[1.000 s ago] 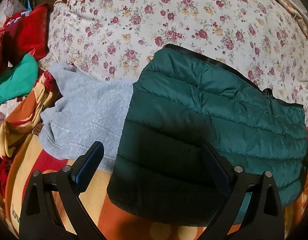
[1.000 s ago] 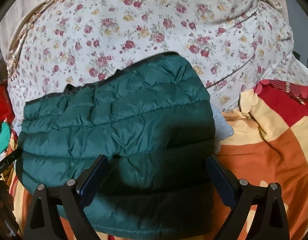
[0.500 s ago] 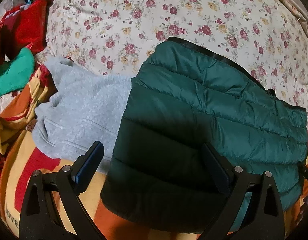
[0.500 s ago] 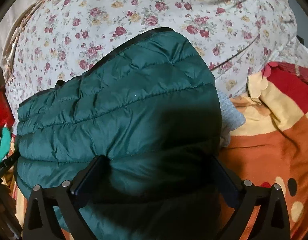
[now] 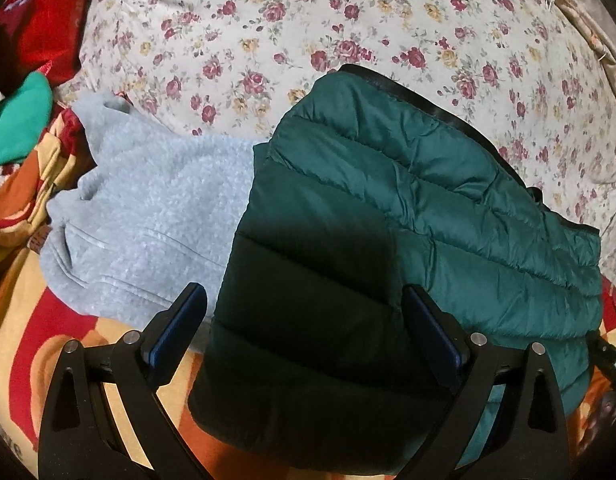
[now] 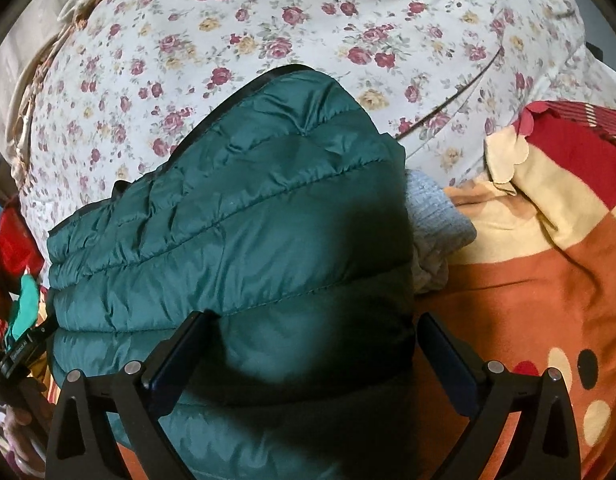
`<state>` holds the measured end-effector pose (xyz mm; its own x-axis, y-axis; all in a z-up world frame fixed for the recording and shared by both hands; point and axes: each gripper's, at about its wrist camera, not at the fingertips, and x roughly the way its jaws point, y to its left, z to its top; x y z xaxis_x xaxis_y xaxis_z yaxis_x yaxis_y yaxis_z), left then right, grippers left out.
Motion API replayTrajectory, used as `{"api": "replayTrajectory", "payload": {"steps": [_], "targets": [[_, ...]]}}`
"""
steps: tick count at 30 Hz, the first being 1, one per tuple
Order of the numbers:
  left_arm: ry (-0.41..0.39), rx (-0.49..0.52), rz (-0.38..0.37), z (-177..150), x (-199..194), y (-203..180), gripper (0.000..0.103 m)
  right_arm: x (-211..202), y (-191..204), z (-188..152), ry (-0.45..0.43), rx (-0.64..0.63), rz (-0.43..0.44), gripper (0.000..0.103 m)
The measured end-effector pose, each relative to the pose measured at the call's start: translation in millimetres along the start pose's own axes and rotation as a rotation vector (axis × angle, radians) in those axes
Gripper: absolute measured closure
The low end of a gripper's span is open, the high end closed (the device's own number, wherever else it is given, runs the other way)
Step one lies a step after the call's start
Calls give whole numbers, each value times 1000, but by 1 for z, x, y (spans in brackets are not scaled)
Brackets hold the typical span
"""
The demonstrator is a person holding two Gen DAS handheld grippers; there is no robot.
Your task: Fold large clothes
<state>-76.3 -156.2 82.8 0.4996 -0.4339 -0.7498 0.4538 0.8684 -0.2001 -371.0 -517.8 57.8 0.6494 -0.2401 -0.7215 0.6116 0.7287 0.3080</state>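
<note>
A dark green quilted puffer jacket (image 5: pixel 408 216) lies folded into a compact rectangle on the bed; it also fills the right wrist view (image 6: pixel 235 240). It rests partly on a folded light grey fleece garment (image 5: pixel 147 216), whose corner shows in the right wrist view (image 6: pixel 436 216). My left gripper (image 5: pixel 303 312) is open and empty, its fingers straddling the jacket's near left part. My right gripper (image 6: pixel 312 336) is open and empty, over the jacket's near right edge.
A floral quilt (image 5: pixel 308 20) is bunched behind the jacket. An orange, red and cream blanket (image 6: pixel 548 280) covers the bed. Red cloth (image 5: pixel 47 32) and green cloth (image 5: pixel 15 124) lie at the far left. The other gripper's body shows at the view edge (image 6: pixel 23 348).
Both grippers have moved in closer over the jacket, which now looks larger in both views. The jaws stay open. The jacket and fleece have not moved.
</note>
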Motion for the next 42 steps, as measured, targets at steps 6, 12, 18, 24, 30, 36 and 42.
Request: {"api": "replayTrajectory", "payload": {"steps": [6, 12, 18, 24, 30, 36, 42], "targets": [[44, -28, -57, 4, 12, 7, 1, 10, -1, 3, 9, -5, 31, 1], [69, -24, -124, 9, 24, 10, 1, 26, -11, 9, 39, 30, 115, 0], [120, -44, -206, 14, 40, 14, 0, 38, -11, 14, 58, 21, 186, 0], [171, -76, -290, 19, 57, 19, 0, 48, -11, 20, 74, 1, 240, 0], [208, -124, -357, 20, 75, 22, 0, 54, -15, 21, 85, -3, 279, 0], [192, -99, -345, 20, 65, 10, 19, 44, -7, 19, 67, -18, 297, 19], [171, -59, -350, 20, 25, 5, 56, 6, 7, 23, 66, -33, 329, 59]]}}
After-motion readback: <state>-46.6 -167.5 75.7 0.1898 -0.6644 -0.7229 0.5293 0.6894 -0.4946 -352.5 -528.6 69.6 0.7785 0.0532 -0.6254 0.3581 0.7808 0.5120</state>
